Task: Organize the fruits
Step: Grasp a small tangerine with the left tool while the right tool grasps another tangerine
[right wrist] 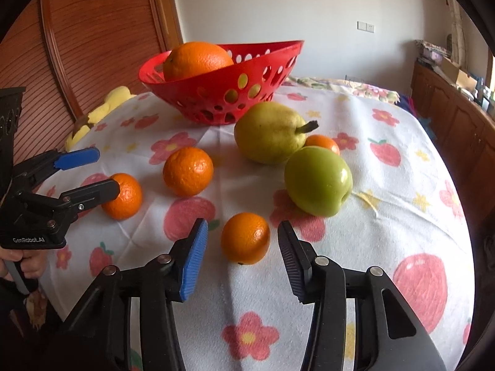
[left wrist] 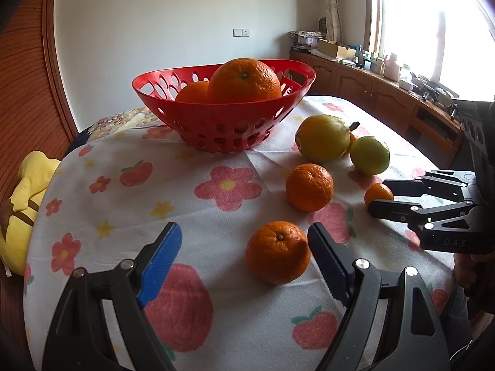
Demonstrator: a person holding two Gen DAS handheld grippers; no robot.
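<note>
Fruit lies scattered on a flower-print cloth (right wrist: 386, 216) over the counter, before a red basket (right wrist: 216, 92) holding a large orange (right wrist: 198, 58). Left tool (left wrist: 244, 253) stands apart, one mandarin (left wrist: 277, 252) beside its right finger. Right tool (right wrist: 243, 253) stands apart around another mandarin (right wrist: 245, 238), pads not touching it.

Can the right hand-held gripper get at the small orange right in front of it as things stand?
Probably yes: the small orange sits between the right hand-held gripper fingers, not yet pinched, with bare tablecloth around it and the green apple clear behind.
</note>
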